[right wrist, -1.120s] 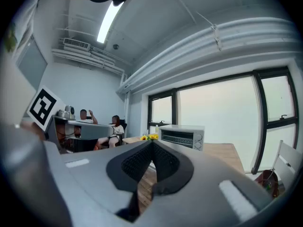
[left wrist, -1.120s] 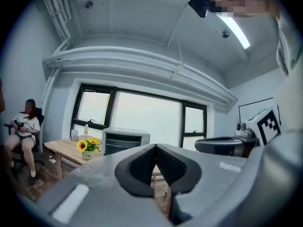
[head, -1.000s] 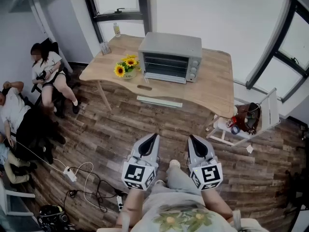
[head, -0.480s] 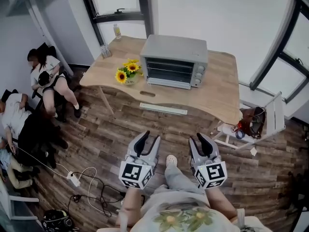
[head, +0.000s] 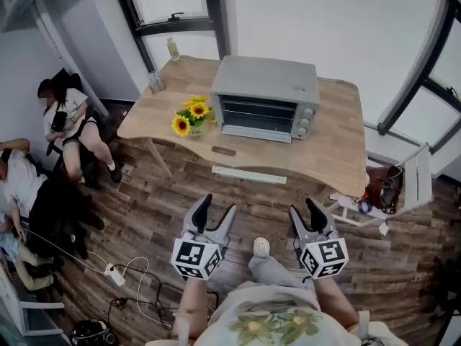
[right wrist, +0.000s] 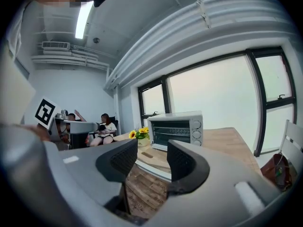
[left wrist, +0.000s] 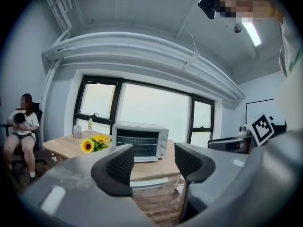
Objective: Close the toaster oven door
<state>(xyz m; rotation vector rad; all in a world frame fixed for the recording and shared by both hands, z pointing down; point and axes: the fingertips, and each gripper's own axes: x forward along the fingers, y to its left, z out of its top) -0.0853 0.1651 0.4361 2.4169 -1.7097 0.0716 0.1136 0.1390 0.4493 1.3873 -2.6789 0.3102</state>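
Both sets of jaws have just been swinging apart, and the person has walked nearer the table than a second ago. The left gripper (head: 216, 209) and right gripper (head: 305, 211) now stand released and wide, with nothing between them. Ahead of them, well apart, the toaster oven (head: 266, 96) sits on the wooden table (head: 331, 146), roughly between the two and perhaps a shade nearer the right. Its door (head: 256, 132) looks dropped open at the front, with its long edge running side to side across the line the jaws point along. I reckon the closing move comes from below that edge, lifting up and back
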